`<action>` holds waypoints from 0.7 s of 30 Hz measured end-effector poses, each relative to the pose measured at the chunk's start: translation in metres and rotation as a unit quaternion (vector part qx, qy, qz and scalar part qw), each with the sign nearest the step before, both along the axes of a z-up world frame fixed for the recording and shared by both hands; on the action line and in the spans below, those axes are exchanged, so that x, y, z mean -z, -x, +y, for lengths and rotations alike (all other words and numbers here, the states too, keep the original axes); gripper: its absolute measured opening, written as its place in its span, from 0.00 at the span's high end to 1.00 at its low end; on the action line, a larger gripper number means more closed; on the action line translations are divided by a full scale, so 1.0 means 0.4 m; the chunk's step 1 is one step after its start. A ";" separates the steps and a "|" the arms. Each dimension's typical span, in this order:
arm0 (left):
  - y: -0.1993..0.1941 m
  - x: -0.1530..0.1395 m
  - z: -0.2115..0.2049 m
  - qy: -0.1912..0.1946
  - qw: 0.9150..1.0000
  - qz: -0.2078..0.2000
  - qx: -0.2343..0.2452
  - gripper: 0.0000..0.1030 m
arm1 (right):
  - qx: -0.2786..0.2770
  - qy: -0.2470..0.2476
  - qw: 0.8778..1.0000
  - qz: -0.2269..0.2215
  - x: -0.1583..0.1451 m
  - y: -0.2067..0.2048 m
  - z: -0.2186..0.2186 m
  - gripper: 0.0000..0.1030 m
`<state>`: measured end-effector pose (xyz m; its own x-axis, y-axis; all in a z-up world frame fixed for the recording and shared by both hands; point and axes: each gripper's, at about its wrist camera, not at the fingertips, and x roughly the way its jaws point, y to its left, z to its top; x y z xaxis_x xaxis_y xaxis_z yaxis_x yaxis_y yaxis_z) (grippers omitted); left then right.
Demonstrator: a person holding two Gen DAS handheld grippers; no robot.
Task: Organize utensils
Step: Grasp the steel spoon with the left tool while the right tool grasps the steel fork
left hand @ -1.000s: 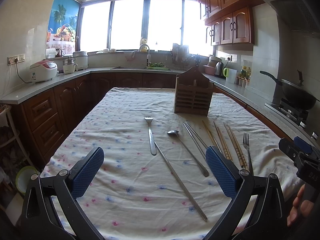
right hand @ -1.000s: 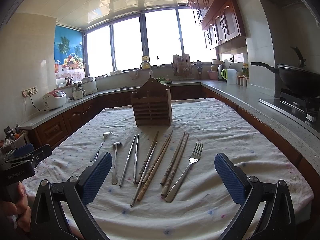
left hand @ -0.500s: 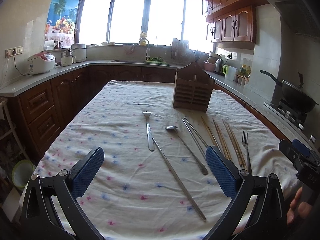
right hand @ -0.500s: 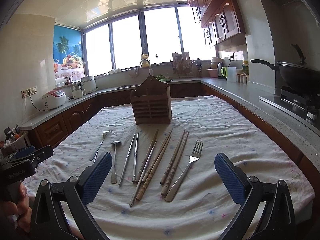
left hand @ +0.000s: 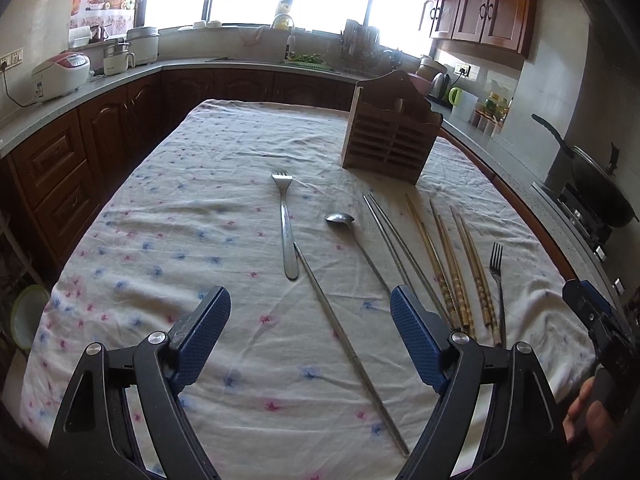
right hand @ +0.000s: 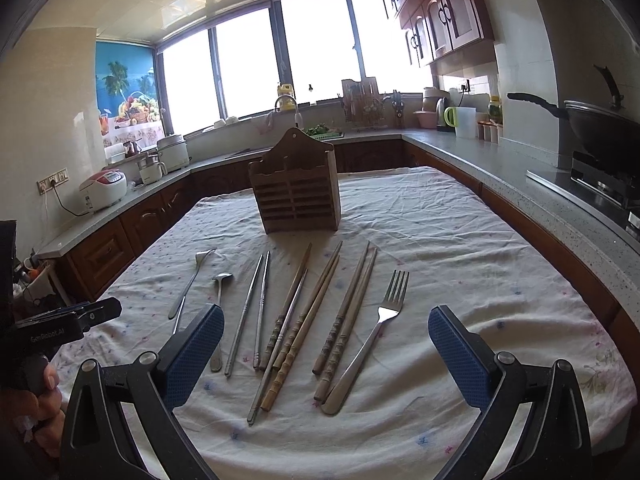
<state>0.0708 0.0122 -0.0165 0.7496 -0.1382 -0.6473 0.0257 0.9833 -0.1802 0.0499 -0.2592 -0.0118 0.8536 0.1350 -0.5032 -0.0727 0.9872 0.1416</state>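
Descent shows in your left hand-held gripper (left hand: 310, 336): wide open and empty, it now sits lower over the desk (left hand: 180, 208), so a first pick looks near; your right hand-held gripper (right hand: 326, 350) hangs equally wide; beneath the left one a steel chopstick (left hand: 348, 344) and fork (left hand: 286, 228) lie lengthwise, tines toward the far wooden utensil holder (left hand: 390, 140).

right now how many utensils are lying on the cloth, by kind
forks: 2
spoon: 1
metal chopsticks: 4
wooden chopsticks: 5
total: 12
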 end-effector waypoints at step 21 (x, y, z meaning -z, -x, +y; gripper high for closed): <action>-0.274 0.059 -0.078 0.020 0.990 0.126 0.060 0.52 | 0.025 -0.042 0.987 0.152 0.107 -0.289 -0.105 0.25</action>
